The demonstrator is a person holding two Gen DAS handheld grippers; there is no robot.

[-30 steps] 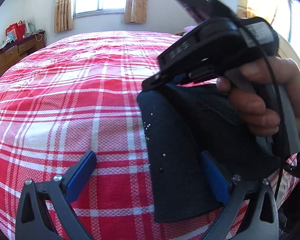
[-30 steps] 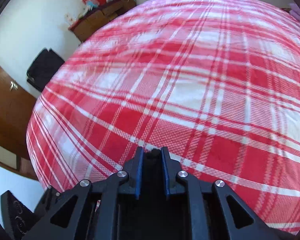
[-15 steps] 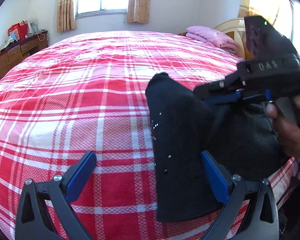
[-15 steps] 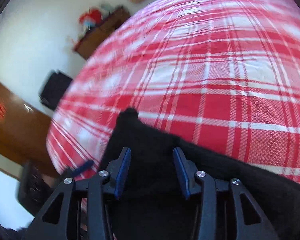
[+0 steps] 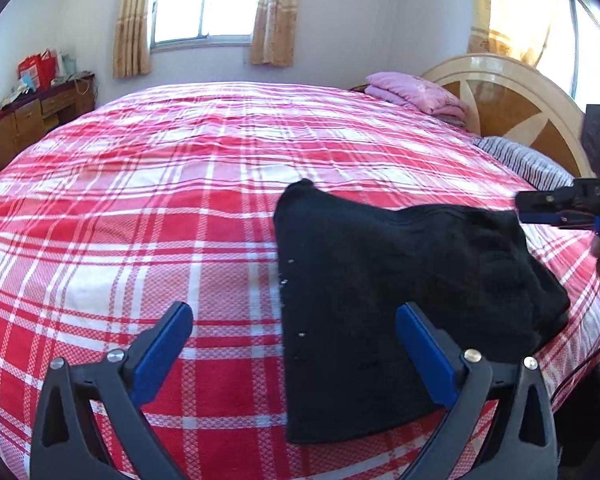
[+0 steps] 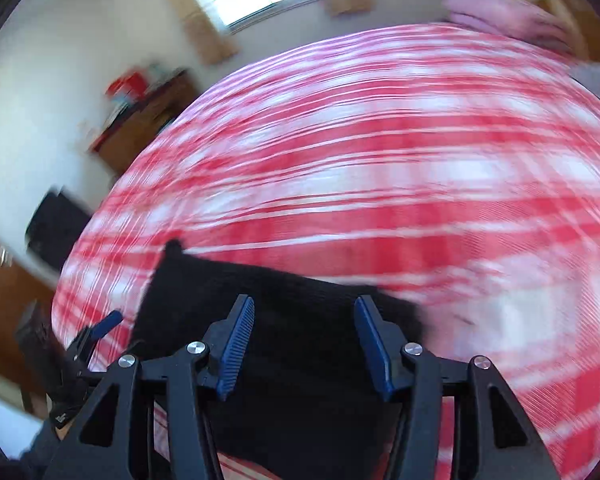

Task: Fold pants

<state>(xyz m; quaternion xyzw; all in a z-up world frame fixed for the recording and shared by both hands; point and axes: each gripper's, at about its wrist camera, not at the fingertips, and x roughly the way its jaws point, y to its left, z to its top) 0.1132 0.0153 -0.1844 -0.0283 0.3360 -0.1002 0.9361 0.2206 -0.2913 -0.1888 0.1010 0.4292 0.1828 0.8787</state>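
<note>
The black pants (image 5: 384,288) lie folded in a bundle on the red and white plaid bed (image 5: 140,208), near its front right edge. My left gripper (image 5: 296,344) is open and empty, its right finger over the bundle's near edge. My right gripper (image 6: 304,332) is open and empty just above the pants (image 6: 284,344); that view is blurred. It shows at the right edge of the left wrist view (image 5: 556,210), beside the bundle's far right corner. The left gripper shows small at the lower left of the right wrist view (image 6: 96,332).
A pink folded blanket (image 5: 416,94) and a striped pillow (image 5: 528,160) lie by the wooden headboard (image 5: 512,104). A wooden desk (image 5: 32,120) with red bags stands left by the wall. A dark chair (image 6: 52,228) stands beside the bed.
My right gripper let go of the pants, opened and pulled back to the right. The pants dropped flat onto the bed. My left gripper stayed open and almost still.
</note>
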